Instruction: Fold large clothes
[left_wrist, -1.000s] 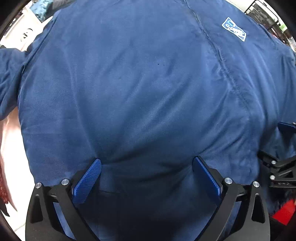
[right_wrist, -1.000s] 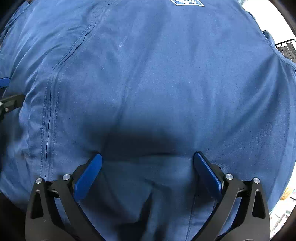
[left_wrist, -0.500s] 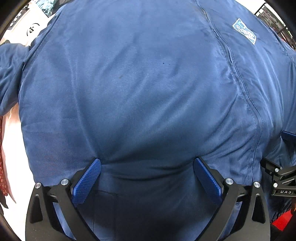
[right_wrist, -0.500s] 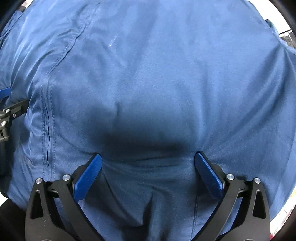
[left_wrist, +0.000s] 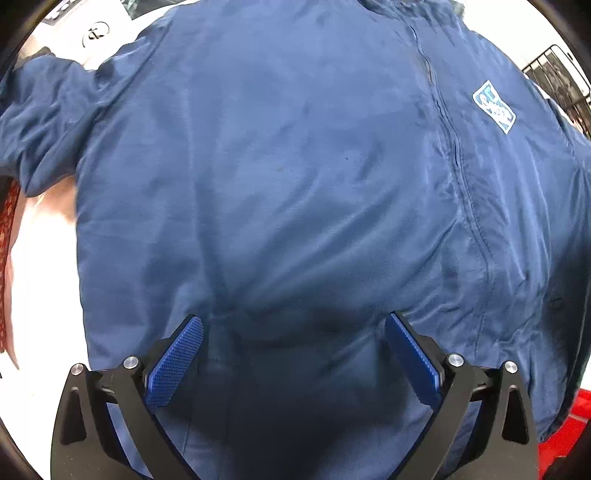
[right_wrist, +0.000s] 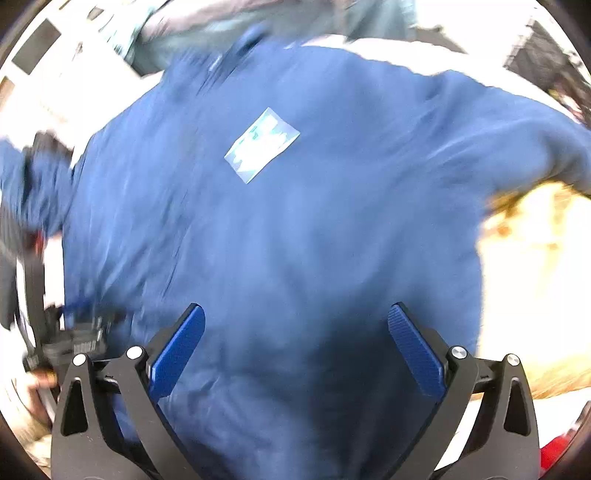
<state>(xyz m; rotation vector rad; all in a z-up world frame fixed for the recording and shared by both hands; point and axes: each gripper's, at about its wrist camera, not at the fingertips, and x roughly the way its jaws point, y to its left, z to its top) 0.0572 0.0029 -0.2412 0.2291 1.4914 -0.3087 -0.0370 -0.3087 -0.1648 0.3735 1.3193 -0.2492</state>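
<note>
A navy zip-front jacket (left_wrist: 295, 192) fills both frames — left gripper (left_wrist: 293, 332) and right gripper (right_wrist: 295, 328) spread wide over its hem, pinching nothing.

Odds and ends I see round the white table top (left_wrist: 40, 280)

At its far right corner I see a black wire rack (left_wrist: 554, 79); at its left edge hangs a red patterned cloth (left_wrist: 6, 236), and at its near right corner shows something bright red (left_wrist: 565, 435). On its far left part lies a white sheet with a round black mark (left_wrist: 95, 34). Through my right camera, blurred, a yellowish heap (right_wrist: 528, 280) lies on its right side and grey-green cloth (right_wrist: 258, 22) beyond its far edge.
</note>
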